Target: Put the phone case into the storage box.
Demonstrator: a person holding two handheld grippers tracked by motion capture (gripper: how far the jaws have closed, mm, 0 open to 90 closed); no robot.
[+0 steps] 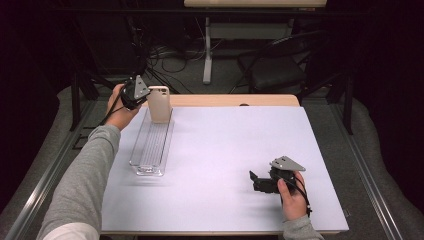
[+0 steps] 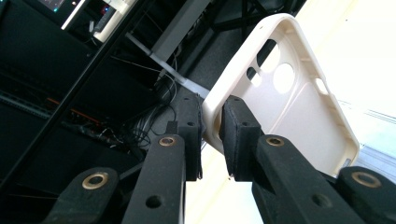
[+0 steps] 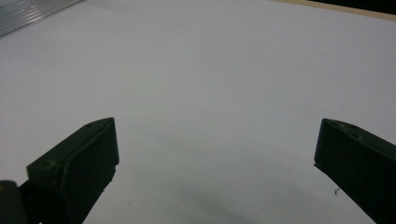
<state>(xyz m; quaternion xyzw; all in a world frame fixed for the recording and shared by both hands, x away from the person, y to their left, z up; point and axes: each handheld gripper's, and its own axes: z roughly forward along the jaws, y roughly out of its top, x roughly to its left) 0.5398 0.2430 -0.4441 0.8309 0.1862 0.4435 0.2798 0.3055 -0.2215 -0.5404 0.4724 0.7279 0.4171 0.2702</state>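
Observation:
A cream phone case (image 1: pixel 159 103) stands upright over the far end of a clear plastic tray (image 1: pixel 151 145) on the white table mat. My left gripper (image 1: pixel 141 98) is shut on the case's left edge. In the left gripper view the case (image 2: pixel 299 98) shows its hollow inside and camera cutouts, with its rim pinched between my left gripper's (image 2: pixel 212 140) two black pads. My right gripper (image 1: pixel 256 181) rests low over the mat at the near right, pointing left. In the right gripper view its jaws (image 3: pixel 215 158) stand wide apart with nothing but bare mat between them.
The white mat (image 1: pixel 235 150) covers the table, with a wooden edge (image 1: pixel 235 100) along the far side. Beyond the table are a dark chair (image 1: pixel 280 65), a desk leg and cables on the floor. Metal rails (image 1: pixel 45 175) run along both sides.

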